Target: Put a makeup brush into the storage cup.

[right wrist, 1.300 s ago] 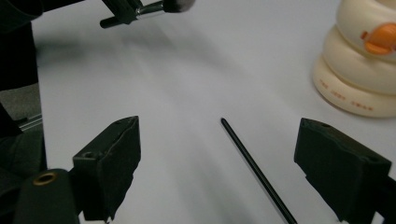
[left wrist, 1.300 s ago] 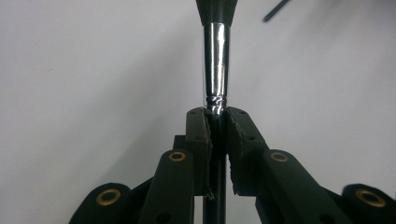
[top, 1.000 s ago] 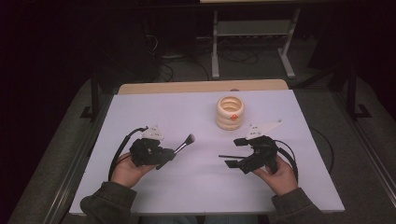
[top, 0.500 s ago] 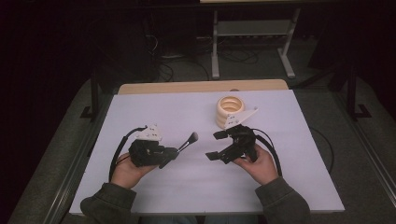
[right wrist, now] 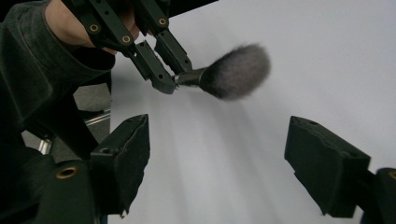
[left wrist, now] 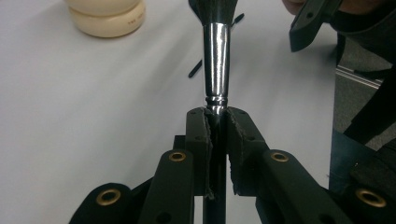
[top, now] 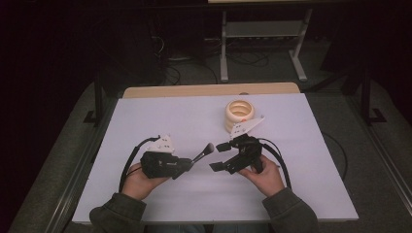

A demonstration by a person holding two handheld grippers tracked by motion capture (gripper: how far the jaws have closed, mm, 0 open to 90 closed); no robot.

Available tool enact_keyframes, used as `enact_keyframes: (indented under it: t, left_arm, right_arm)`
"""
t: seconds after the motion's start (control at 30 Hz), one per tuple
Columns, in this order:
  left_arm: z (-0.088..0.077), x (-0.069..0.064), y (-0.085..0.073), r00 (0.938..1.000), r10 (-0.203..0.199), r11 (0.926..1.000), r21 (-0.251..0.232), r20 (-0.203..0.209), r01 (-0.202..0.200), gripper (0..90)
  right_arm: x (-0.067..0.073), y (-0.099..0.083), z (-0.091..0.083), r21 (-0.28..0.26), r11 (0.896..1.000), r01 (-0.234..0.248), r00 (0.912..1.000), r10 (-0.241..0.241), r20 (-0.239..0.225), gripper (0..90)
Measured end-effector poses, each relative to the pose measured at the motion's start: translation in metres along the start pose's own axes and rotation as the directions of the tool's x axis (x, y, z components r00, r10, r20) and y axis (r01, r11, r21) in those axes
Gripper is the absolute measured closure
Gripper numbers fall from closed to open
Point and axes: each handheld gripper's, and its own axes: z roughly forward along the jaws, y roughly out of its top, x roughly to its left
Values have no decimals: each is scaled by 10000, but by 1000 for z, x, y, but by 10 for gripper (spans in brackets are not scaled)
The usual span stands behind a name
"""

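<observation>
Left tongs (top: 187, 165) clamp a brush (top: 204, 151) by its handle. Right tongs (top: 221, 156), just closing a little, stand apart and empty, facing the bristles above the counter (top: 145, 116).

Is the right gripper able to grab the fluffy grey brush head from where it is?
Probably yes. The right gripper stands open, its jaws having just been closing a little with nothing between them, and the fluffy grey brush head hangs just ahead over bare white table. The left gripper clamps the handle.
</observation>
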Motion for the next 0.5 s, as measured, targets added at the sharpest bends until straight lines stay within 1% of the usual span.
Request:
enact_keyframes:
  t: [0.1,0.13,0.17,0.2,0.27,0.3,0.37,0.5]
  left_arm:
    - [4,-3,1,9998,175,9998,8,121,-175,796]
    - [5,-4,1,9997,208,9998,-22,149,-208,796]
    - [5,-5,2,9992,339,9994,-20,190,-339,796]
    - [7,-6,2,9993,288,9996,-31,254,-288,796]
    - [8,-9,3,9986,432,9991,-46,293,-430,796]
    - [10,-11,4,9985,412,9991,-92,353,-409,796]
    - [11,-13,5,9975,505,9987,-111,488,-500,796]
    - [14,-18,7,9961,665,9977,-191,581,-655,796]
  right_arm:
    - [2,-2,3,-5,9999,128,9999,-128,-64,243]
    - [2,-2,4,-11,9998,187,9997,-187,-146,270]
    - [3,-3,5,-44,9998,212,9995,-213,-221,282]
    - [4,-3,5,-80,9998,183,9994,-185,-280,292]
    - [5,-3,6,-101,9999,124,9991,-128,-402,316]
    - [5,-3,7,-129,9998,161,9989,-167,-448,316]
    - [4,-3,8,-141,9998,154,9979,-163,-622,331]
    - [4,-4,7,-182,9998,45,9955,-62,-944,412]
